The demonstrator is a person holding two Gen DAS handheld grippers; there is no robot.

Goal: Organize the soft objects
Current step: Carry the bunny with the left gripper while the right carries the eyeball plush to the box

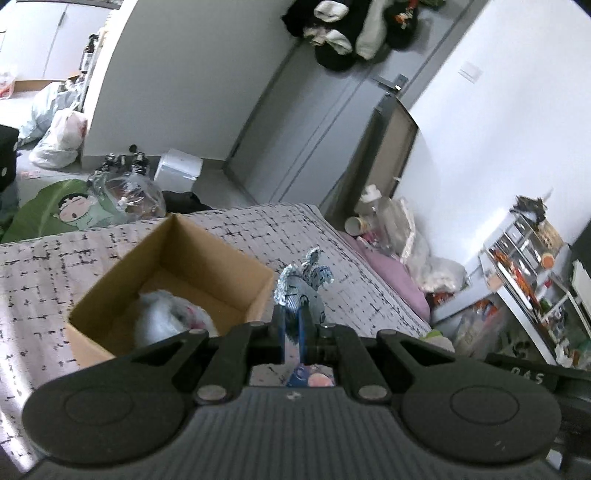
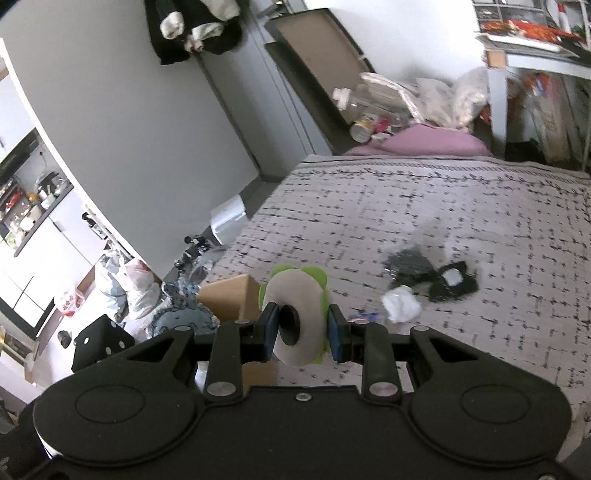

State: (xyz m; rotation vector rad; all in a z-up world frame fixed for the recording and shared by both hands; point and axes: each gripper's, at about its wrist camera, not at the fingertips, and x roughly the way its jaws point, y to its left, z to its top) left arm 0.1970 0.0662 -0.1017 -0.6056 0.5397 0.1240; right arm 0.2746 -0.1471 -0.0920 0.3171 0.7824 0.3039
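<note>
Midway: one white bundle (image 1: 166,317) in box (image 1: 236,291); left gripper (image 1: 293,325) fingers clamp blue-grey toy (image 1: 301,284), right gripper (image 2: 303,328) fingers clamp green-rimmed plush (image 2: 301,314); black cloth (image 2: 443,280), white wad (image 2: 400,304) left on bed (image 2: 406,206) at 2 o'clock.

We're in a lived-in bedroom at home: a bed (image 2: 424,206) with a grid-patterned cover fills the middle. Clothes (image 1: 351,33) hang on the grey door (image 1: 325,110), plastic bags (image 1: 59,136) slump on the floor, and we spot a crowded white shelf (image 1: 532,266) by the wall.
</note>
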